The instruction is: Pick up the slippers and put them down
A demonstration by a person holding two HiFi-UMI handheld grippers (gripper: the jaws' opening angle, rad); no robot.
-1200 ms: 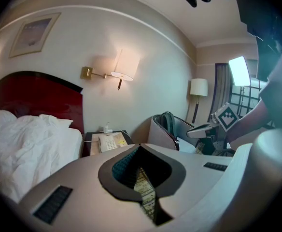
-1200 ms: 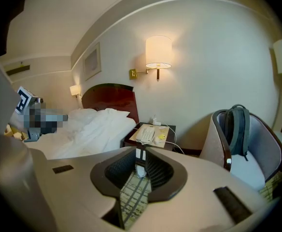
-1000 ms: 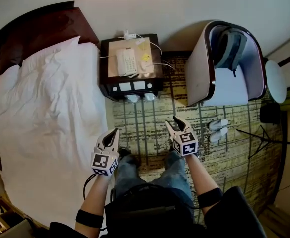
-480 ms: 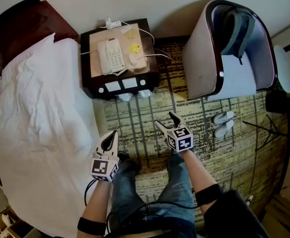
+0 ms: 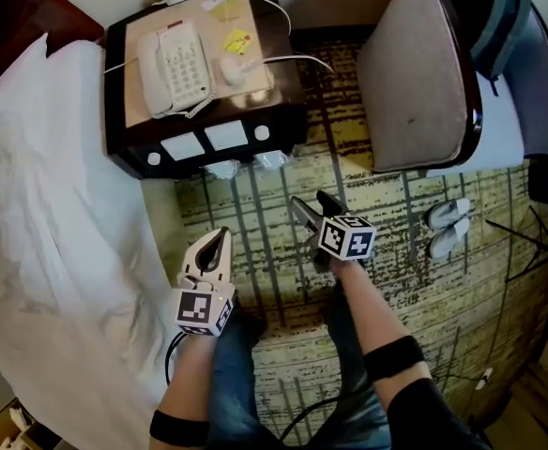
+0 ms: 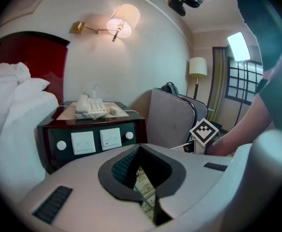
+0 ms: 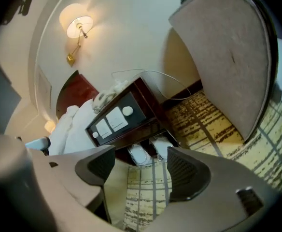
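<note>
Since the earlier frame, the right gripper [image 5: 310, 201] and left gripper [image 5: 217, 242] have dropped toward the carpet [image 5: 266, 256]. We find the slippers [image 7: 138, 154] under the nightstand [image 5: 208, 141], straight ahead of the right jaws, which have just been opening and are empty. Left jaws are shut and empty.

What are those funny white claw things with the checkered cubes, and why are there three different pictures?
They are two-jaw grabbers that a person holds, one in each hand. The top-down picture comes from a camera on the person's head. The other two come from cameras riding on each grabber, looking along its jaws. The left gripper is shut and empty. The right gripper has just been opening its jaws, with nothing between them yet. It points toward a pair of white wrapped slippers lying on the floor under the dark wooden nightstand. A white telephone sits on top of the nightstand. Nothing is held right now.
</note>
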